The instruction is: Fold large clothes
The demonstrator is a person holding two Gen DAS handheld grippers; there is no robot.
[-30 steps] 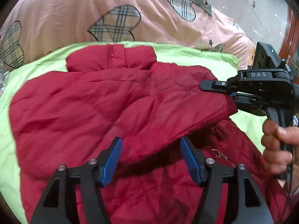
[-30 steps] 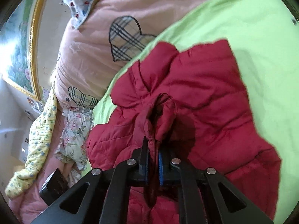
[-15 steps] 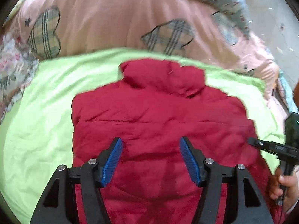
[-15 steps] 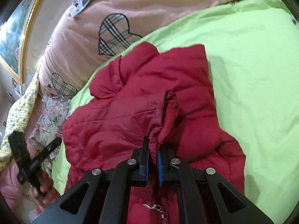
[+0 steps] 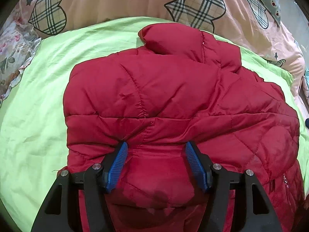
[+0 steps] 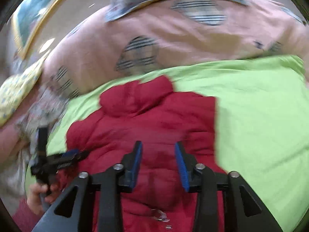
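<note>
My left gripper (image 5: 155, 154) has its blue pads (image 5: 117, 167) apart, low over the puffy red quilted jacket (image 5: 164, 89). A soft fold of it bulges up between them, but the pads are not squeezing it. My right gripper (image 6: 159, 159) has just been opening, and its pads stand apart above the jacket with nothing pinched. The jacket lies just ahead of both grippers on the bright green sheet (image 5: 38, 96). Past it sits the pink blanket with checked hearts (image 5: 115, 2).

one red jacket (image 5: 164, 96) – two grippers (perhaps).
</note>
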